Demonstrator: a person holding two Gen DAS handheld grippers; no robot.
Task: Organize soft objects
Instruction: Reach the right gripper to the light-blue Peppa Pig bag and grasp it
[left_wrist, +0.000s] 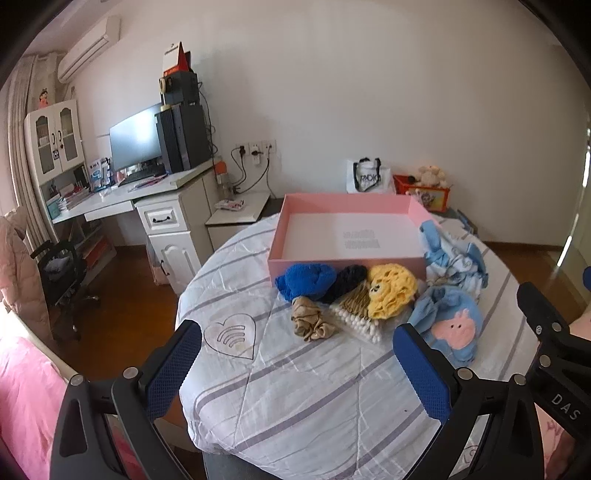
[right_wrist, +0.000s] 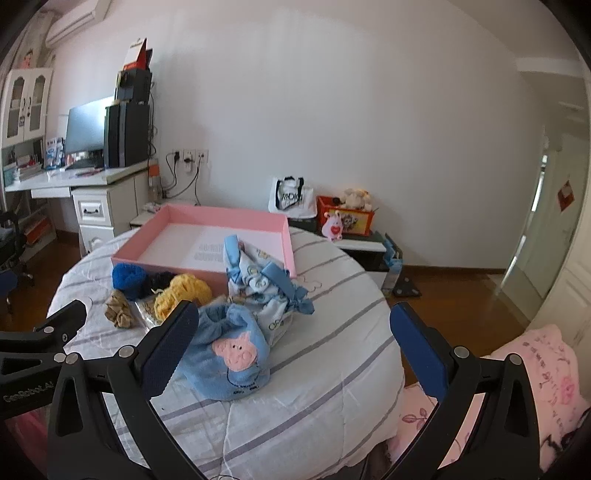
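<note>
Soft things lay in a cluster on the striped quilt: nearest, a blue pig hat, then a tan scrunchie, yellow knit and blue yarn, touching the pink box behind. Both grippers, left and right, hovered with jaws released, holding nothing.

A white desk stands at nine o'clock, bearing a dark monitor with a black computer tower just beside it toward three o'clock. A glass-doored cabinet rises at the desk's far end, and an air conditioner hangs on the wall at eleven o'clock. A black office chair sits at eight o'clock on the wooden floor. Wall sockets with plugged cables lie near twelve o'clock. At one o'clock, a white tote bag stands just beside a red box with a plush toy on top.
</note>
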